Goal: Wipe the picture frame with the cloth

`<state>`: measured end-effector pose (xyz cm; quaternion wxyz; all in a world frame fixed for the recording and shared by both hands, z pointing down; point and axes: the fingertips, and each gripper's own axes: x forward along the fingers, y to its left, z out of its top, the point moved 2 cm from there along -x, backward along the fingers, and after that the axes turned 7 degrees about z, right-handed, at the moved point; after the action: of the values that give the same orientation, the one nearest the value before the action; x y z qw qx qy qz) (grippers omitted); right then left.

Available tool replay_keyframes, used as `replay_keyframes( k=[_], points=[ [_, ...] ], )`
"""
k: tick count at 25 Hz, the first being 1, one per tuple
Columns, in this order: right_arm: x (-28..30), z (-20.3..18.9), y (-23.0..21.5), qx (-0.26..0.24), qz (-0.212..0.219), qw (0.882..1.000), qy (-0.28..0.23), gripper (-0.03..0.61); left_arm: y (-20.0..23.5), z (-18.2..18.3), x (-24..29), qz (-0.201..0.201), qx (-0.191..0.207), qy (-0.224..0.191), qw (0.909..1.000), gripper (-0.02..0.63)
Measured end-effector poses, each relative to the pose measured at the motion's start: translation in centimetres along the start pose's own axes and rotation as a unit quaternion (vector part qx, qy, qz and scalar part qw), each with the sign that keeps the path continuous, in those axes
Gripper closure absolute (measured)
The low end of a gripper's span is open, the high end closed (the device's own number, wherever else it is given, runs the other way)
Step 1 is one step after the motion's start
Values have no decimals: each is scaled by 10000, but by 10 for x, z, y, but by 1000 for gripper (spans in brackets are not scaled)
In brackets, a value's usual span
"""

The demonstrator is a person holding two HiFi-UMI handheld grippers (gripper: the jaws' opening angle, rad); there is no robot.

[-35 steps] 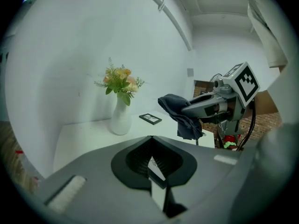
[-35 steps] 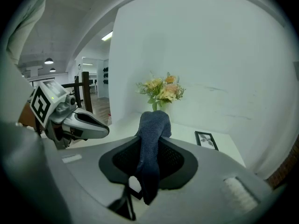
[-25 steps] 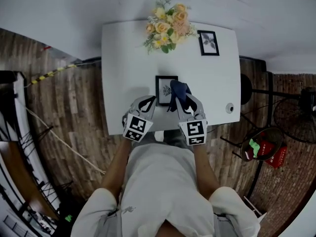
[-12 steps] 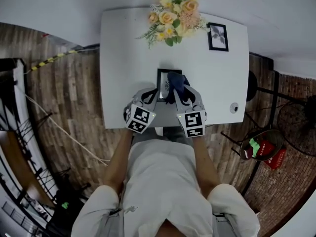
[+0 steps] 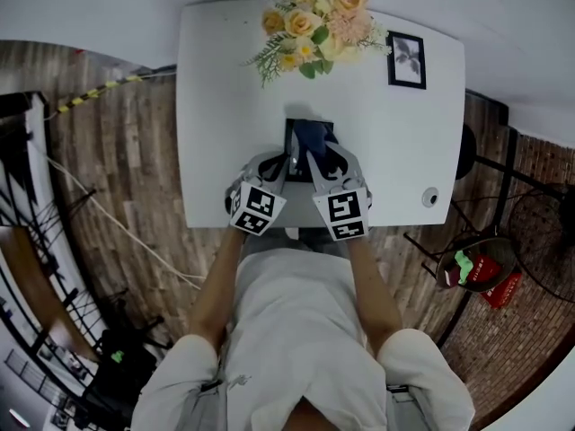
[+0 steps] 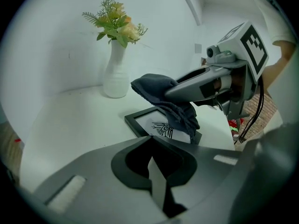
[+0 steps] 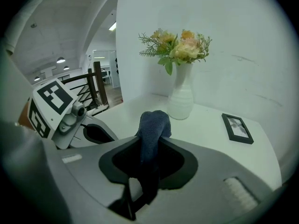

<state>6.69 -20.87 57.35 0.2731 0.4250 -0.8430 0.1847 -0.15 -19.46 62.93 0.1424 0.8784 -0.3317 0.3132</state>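
Observation:
A black picture frame [image 5: 290, 139] with a small print lies flat in the middle of the white table [image 5: 225, 106]. A dark blue cloth [image 5: 313, 138] is draped over its right part. My right gripper [image 5: 314, 156] is shut on the cloth [image 7: 152, 125], which hangs from its jaws onto the frame [image 6: 148, 123]. In the left gripper view the cloth [image 6: 163, 94] touches the glass near the print. My left gripper [image 5: 286, 165] is shut, its tips at the frame's near left edge; whether they pinch the frame is hidden.
A white vase of flowers [image 5: 314, 25] stands at the table's far side, with a second small black frame [image 5: 407, 59] to its right. A small round object [image 5: 430, 197] sits near the table's right front corner. Wooden floor surrounds the table; stands and a red object [image 5: 490, 277] are at the right.
The cloth in my right gripper has slid left, from the frame's right edge to over its middle. The left gripper stays by the frame. The table sits higher in the head view.

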Motion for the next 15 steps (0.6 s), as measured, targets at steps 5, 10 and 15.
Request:
replay_keyframes(
  k=[5,10,15],
  points=[
    [12,1,3,-13,145,9999,36,482,0,-3,0,22,-110,-9,9999,594],
    [27,-1,4,-20,220,9996,156,482,0,-6,1,58,-164,21,9998,594],
    [41,-3,4,-31,279,9993,241,482,-2,-3,1,17,-264,-55,9996,594]
  ],
)
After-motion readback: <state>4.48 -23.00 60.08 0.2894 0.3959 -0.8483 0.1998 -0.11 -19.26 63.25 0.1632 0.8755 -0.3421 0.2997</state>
